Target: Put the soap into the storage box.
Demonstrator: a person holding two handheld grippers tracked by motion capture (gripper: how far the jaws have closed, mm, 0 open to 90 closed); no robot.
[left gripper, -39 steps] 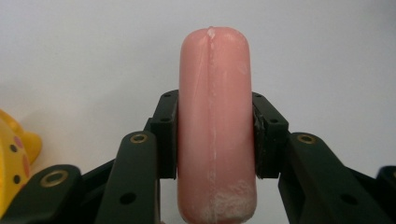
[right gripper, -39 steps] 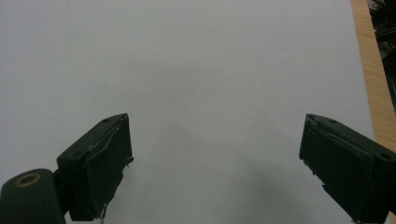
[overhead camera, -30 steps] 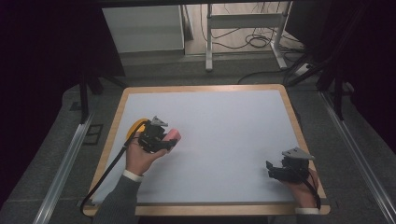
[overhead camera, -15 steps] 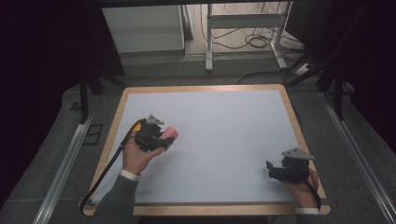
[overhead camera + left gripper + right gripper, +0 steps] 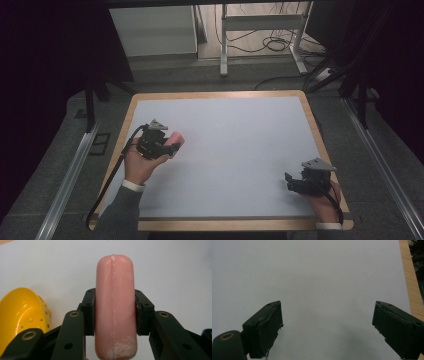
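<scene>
A pink, sausage-shaped piece stands upright between the jaws of my left gripper, which is shut on its middle. In the high view the left gripper is over the left part of the table, and the pink piece sticks out to its right. A glossy yellow object with small bumps lies on the white surface just left of the left jaw. My right gripper rests near the front right corner. Its jaws are wide open over bare white surface, with nothing between them.
The white table top has a wooden rim. The right gripper is close to the wooden right edge. A black cable trails off the left edge. Metal rails flank the table, and a desk frame with cables stands behind.
The left gripper, still holding the pink piece, has shifted a little to the left and now covers the yellow object in the high view. The right gripper has not moved.
</scene>
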